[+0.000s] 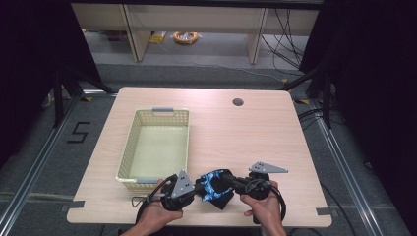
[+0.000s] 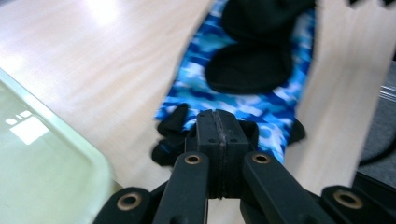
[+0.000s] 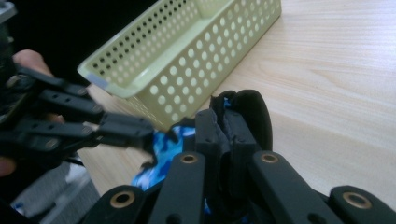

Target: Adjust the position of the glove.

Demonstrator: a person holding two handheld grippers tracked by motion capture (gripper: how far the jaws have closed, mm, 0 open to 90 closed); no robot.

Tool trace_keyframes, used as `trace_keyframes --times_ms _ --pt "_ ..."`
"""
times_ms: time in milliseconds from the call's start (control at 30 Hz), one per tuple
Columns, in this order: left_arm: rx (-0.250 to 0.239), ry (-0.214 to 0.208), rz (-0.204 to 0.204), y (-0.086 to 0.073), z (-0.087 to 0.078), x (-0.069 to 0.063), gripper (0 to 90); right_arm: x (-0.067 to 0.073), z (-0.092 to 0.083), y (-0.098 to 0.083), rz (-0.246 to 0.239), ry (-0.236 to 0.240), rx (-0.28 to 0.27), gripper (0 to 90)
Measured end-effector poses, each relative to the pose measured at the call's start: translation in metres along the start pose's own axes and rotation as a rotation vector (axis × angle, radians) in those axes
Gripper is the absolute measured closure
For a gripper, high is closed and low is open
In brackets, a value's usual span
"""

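At about 6 o'clock on the pale wooden table, close to the near edge, we hold one soft piece of blue camouflage-patterned cloth with black patches between both tools. It looks like a sock or a small garment, though we cannot say which. Our left gripper has its jaws pressed flat together on the near edge of the cloth, clenched on the blue print with black fabric bunched at either side. Our right gripper is likewise clamped on a fold of black and blue material, its two pads pinched tight with the cloth standing up between them.

Holding the piece at two points seems meant to keep it spread and under control, perhaps for folding or turning, since a limp fabric sags when gripped at one spot only. The tools face each other, the left at 7 o'clock and the right at 5 o'clock, with the cloth bridging them just above or on the table; we cannot tell whether it rests there.

The pale yellow-green perforated plastic basket stands at 9 to 10 o'clock, empty, its near corner just beside the left gripper. We judge it a likely destination, placed within easy reach of the left hand.
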State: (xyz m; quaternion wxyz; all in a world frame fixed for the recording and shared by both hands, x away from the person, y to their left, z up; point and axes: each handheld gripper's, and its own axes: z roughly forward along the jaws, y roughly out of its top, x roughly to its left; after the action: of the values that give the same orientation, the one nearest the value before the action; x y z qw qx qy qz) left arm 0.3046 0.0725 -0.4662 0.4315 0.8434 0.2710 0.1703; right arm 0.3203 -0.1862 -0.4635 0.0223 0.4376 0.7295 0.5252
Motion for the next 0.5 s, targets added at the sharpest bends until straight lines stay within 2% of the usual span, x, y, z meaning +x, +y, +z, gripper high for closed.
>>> trace_keyframes --times_ms 67,100,133,167,233,367,433,467,500 --pt "-0.011 0.012 -0.006 0.005 0.003 0.003 89.3 0.003 -0.006 -0.004 0.049 -0.001 -0.015 86.3" --pt "0.006 0.013 0.018 0.007 0.004 0.006 89.3 0.001 -0.007 -0.007 0.034 -0.008 -0.027 86.3" --pt "0.008 0.014 0.005 0.009 0.006 0.007 89.3 0.001 -0.009 -0.01 0.052 -0.014 -0.023 86.3" --pt "-0.001 0.018 0.013 0.01 0.009 0.007 89.3 -0.001 -0.009 -0.013 0.039 -0.018 -0.034 86.4" --pt "0.023 0.023 0.024 0.013 0.013 0.007 89.3 0.0 -0.01 -0.019 0.089 -0.022 -0.032 86.2" --pt "0.033 0.03 0.037 0.011 0.023 0.007 89.3 -0.005 -0.006 -0.029 0.078 -0.032 -0.017 85.5" --pt "0.064 0.03 0.053 0.009 0.024 0.007 89.2 -0.006 -0.003 -0.034 0.085 -0.035 0.007 84.9" --pt "0.054 0.033 0.036 0.007 0.025 0.005 89.2 -0.006 -0.001 -0.036 0.086 -0.039 0.021 84.6" --pt "0.07 0.031 0.047 0.006 0.026 0.007 89.2 -0.005 0.001 -0.038 0.08 -0.029 0.036 83.2"
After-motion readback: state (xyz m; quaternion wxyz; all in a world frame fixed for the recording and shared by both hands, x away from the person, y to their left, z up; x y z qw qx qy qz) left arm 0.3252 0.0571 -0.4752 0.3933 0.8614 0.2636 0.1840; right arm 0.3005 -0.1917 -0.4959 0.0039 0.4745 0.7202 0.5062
